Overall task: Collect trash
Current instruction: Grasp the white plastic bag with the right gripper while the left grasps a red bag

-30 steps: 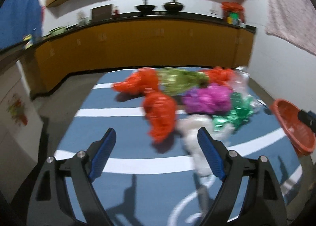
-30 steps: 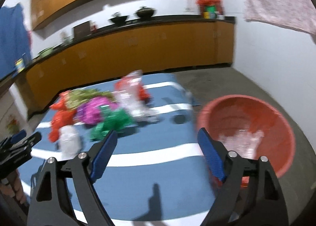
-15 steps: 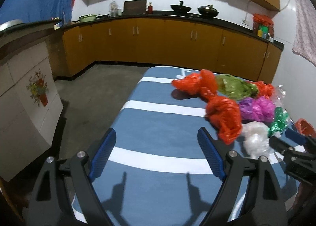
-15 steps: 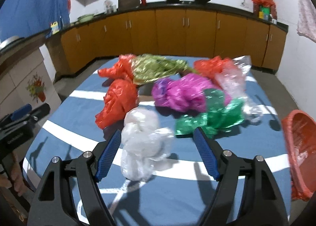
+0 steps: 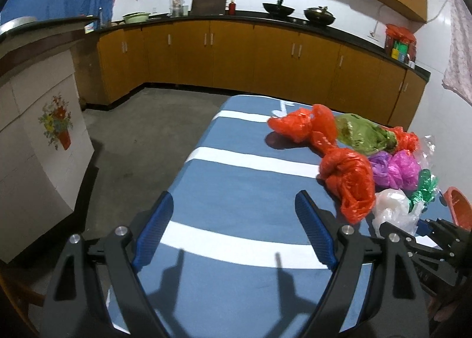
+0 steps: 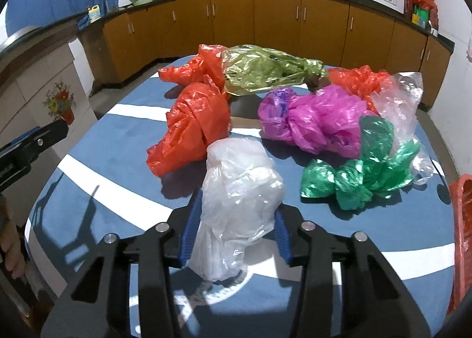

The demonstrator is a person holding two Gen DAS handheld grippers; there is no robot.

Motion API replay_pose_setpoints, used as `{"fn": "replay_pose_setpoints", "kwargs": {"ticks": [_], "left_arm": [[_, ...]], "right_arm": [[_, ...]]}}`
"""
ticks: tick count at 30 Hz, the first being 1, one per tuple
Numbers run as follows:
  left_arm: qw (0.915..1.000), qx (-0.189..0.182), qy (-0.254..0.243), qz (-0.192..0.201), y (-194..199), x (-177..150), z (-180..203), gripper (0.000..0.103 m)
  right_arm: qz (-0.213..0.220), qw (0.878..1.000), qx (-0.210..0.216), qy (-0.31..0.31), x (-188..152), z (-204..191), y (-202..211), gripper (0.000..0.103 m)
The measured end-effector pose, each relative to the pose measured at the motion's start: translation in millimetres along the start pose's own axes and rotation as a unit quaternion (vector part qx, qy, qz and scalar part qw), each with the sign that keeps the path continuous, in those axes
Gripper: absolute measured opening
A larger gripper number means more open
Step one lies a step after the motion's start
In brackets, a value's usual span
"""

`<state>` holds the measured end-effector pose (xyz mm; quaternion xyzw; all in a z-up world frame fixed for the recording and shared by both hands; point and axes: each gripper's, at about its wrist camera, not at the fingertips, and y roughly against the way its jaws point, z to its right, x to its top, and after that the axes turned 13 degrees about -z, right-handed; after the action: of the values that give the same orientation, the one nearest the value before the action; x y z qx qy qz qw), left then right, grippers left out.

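1. White plastic bag lies crumpled at the near edge of the blue striped table, between the pads of the right gripper; its jaws have just been closing and now press the bag's sides.
2. Left gripper hangs wide open over bare tabletop, holding nothing.
3. Orange basket sits at the right, cut off; contents not visible.
4. Other bags crowd behind: orange bag, magenta bag, green bag.
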<state>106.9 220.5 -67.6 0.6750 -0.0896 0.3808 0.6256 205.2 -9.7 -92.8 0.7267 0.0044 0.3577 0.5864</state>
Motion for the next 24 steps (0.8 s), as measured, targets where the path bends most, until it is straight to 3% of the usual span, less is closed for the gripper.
{"fn": "replay_pose_setpoints", "kwargs": {"ticks": [9,14,18,22,24], "left_arm": [[0.9977,-0.047,-0.046,-0.014,-14,12,58,0.084],[0.9952,-0.068,-0.064,-0.030,-29,25,93,0.086],[0.9928,-0.074,-0.079,-0.051,-44,34,118,0.086],[0.9923,-0.049,-0.090,-0.069,-66,43,132,0.085],[0.9918,-0.052,-0.082,-0.083,-76,47,133,0.080]], "right_arm": [[0.023,0.999,-0.024,-0.039,-31,44,34,0.042],[0.035,0.994,-0.041,-0.094,-50,84,55,0.042],[0.050,0.989,-0.048,-0.131,-65,110,74,0.042],[0.057,0.985,-0.060,-0.150,-70,126,80,0.042],[0.058,0.983,-0.064,-0.162,-72,134,82,0.042]]}}
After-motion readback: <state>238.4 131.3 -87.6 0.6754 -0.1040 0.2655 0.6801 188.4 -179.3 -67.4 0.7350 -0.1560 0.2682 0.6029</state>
